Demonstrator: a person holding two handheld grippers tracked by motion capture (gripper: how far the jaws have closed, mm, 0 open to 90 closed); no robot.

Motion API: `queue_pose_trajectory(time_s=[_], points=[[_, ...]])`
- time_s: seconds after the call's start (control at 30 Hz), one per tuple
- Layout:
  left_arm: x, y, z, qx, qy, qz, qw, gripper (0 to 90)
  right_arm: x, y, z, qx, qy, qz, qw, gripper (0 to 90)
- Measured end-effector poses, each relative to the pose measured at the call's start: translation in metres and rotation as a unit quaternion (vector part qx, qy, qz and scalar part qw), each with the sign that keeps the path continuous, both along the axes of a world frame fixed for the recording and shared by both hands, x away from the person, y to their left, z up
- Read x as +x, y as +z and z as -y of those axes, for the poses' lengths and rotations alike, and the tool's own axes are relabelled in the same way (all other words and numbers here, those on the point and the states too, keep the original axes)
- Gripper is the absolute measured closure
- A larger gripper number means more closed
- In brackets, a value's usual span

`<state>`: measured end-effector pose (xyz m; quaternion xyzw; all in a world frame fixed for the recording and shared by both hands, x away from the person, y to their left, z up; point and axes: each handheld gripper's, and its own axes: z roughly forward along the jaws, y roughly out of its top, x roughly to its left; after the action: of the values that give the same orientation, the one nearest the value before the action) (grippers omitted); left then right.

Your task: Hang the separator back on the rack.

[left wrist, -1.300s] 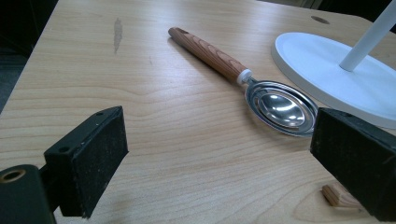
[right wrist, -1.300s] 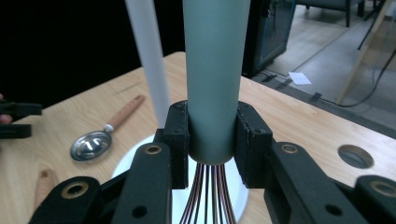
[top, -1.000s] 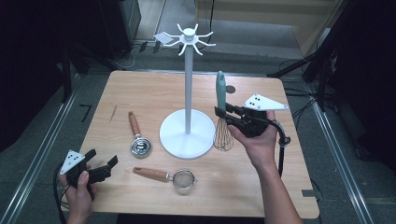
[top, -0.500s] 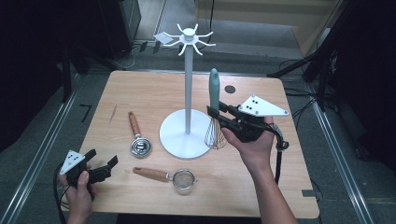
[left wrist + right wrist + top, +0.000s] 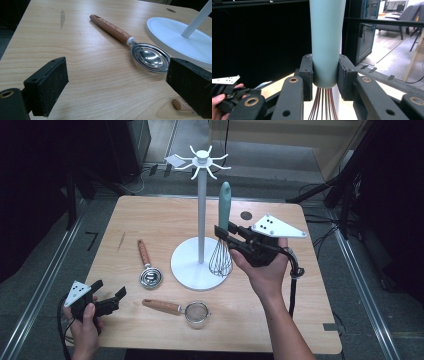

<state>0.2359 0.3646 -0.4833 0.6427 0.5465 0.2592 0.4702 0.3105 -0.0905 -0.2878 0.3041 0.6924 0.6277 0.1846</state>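
Dark floor and black equipment surround the light wooden table (image 5: 150, 220), where one white hanging stand (image 5: 201, 210) with hooked arms on top rises from its round base in the middle. One whisk (image 5: 223, 235) with a pale green handle is held upright just beside the pole, above the base edge, clenched between the pads of the right gripper (image 5: 225, 231), so the pole stands close on its left. Two wooden-handled utensils lie flat: one metal scoop (image 5: 147, 56) and one small strainer (image 5: 187, 309), near the left gripper (image 5: 107, 295), whose jaws stand released and empty at the table's front left corner.

Table (image 5: 150, 220): stand (image 5: 197, 267), scoop (image 5: 149, 274), strainer (image 5: 187, 310)
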Motion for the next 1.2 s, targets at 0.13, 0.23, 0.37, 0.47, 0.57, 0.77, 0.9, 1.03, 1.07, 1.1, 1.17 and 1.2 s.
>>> queue_pose_trajectory(time_s=[0.13,0.23,0.37,0.47,0.57,0.77,0.9,1.03,1.07,1.1,1.17,1.2], points=[[0.0,0.0,0.0,0.0,-0.001,0.0,1.0,4.1,0.0,0.006,-0.005,0.0,-0.004,0.003,1.0,70.8],[0.0,0.0,0.0,-0.001,0.0,0.0,1.0,4.1,-0.001,0.011,-0.009,0.003,-0.005,0.007,1.0,70.8],[0.0,0.0,0.0,0.0,0.0,0.0,1.0,4.1,0.0,0.015,-0.012,0.004,-0.005,0.007,1.0,70.7],[0.0,0.0,0.0,0.0,-0.001,0.0,1.0,4.1,0.001,0.016,-0.013,0.003,-0.006,0.004,1.0,70.8],[0.0,0.0,0.0,0.001,0.0,0.0,1.0,4.1,0.003,0.016,-0.015,0.005,-0.009,-0.001,0.9999,70.8],[0.0,0.0,0.0,-0.001,0.0,0.0,1.0,4.1,0.005,0.017,-0.022,0.0,-0.009,-0.002,1.0,70.8],[0.0,0.0,0.0,-0.001,-0.001,0.0,1.0,4.1,0.007,0.019,-0.025,-0.003,-0.018,-0.003,0.9998,70.8],[0.0,0.0,0.0,-0.001,-0.001,0.0,1.0,4.1,0.01,0.018,-0.025,-0.006,-0.021,-0.001,0.9998,70.8],[0.0,0.0,0.0,-0.001,-0.001,0.0,1.0,4.1,0.011,0.017,-0.026,-0.007,-0.022,-0.002,0.9997,70.8],[0.0,0.0,0.0,-0.001,-0.001,0.0,1.0,4.1,0.011,0.017,-0.026,-0.008,-0.023,-0.005,0.9997,70.8],[0.0,0.0,0.0,-0.001,-0.001,0.0,1.0,4.1,0.012,0.015,-0.026,-0.009,-0.025,-0.003,0.9997,70.8],[0.0,0.0,0.0,-0.001,-0.001,0.0,1.0,4.1,0.012,0.014,-0.027,-0.01,-0.026,-0.003,0.9996,70.8]])
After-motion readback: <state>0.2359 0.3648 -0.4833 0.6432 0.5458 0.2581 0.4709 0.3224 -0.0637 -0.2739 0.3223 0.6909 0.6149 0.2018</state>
